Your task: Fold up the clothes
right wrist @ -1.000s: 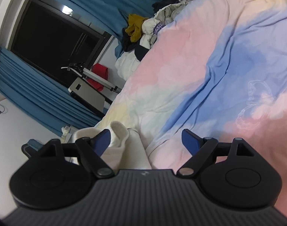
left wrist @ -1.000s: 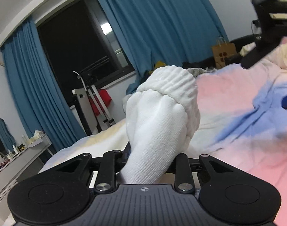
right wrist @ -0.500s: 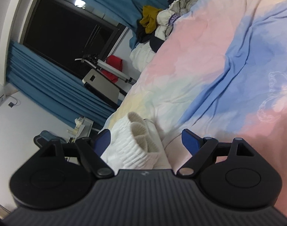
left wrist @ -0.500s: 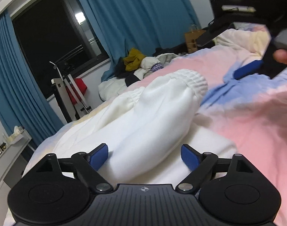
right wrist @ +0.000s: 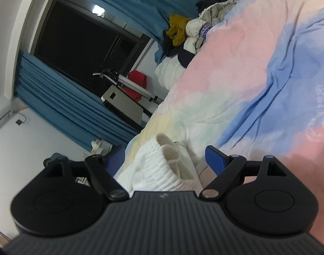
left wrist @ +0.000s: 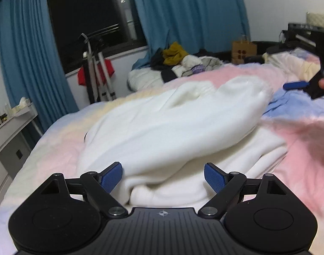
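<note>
A white sweatshirt lies on the pastel bed cover, with one sleeve laid across its body toward the right. My left gripper is open and empty, just in front of the garment's near edge. My right gripper is open and empty; the ribbed sleeve cuff lies between its fingers, not pinched. The right gripper also shows at the right edge of the left wrist view, beyond the sleeve end.
A pile of mixed clothes sits at the far end of the bed, also in the right wrist view. Blue curtains flank a dark window. A rack with a red item and a white dresser stand at the left.
My left gripper let go of the white sleeve it was holding and drew back. The sleeve now lies flat across the sweatshirt. The right gripper stayed open and shifted slightly.
</note>
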A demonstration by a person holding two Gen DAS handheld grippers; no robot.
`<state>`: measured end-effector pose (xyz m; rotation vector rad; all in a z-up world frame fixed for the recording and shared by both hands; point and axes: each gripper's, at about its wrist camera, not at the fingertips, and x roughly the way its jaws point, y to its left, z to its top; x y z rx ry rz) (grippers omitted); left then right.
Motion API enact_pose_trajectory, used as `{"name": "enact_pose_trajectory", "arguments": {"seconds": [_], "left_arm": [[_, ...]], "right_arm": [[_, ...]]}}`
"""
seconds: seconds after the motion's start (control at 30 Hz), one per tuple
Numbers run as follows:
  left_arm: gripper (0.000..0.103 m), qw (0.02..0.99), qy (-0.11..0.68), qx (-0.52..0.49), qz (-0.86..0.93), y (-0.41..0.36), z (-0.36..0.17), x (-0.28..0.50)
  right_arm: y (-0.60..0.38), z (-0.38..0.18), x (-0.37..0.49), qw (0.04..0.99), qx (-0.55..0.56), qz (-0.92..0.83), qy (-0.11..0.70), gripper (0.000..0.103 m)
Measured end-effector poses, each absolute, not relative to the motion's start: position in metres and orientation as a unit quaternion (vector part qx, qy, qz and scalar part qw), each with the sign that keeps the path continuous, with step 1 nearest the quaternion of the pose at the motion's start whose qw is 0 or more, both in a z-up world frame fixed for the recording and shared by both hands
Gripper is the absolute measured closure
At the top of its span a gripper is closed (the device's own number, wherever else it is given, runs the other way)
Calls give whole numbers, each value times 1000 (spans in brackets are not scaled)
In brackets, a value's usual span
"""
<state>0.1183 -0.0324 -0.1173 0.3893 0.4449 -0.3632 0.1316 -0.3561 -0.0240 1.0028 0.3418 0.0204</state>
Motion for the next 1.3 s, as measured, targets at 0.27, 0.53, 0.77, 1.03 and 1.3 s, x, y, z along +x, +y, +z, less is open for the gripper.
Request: {"name": "enact_pose_trajectory", "arguments": {"seconds": [0.27, 0.53, 0.77, 1.03, 1.3], "left_arm": [[17, 937, 190, 255, -147, -39, -130, 128], [18, 943, 202, 238, -111, -37, -129, 147], [26, 949, 228, 197, -90, -27, -121, 162], [26, 949, 237, 189, -82, -19, -117, 165], [22, 950, 202, 224, -77, -21, -120, 161]], "right_arm": [[-328, -35, 167, 863, 450, 19, 230, 18], [-320, -58, 180, 828, 496, 25, 260, 18], [-315, -62, 180, 825, 506, 27, 251, 34], [-317, -60, 174, 828, 505, 14, 244, 56], [-311, -36, 166, 845, 496, 55, 192, 70]]}}
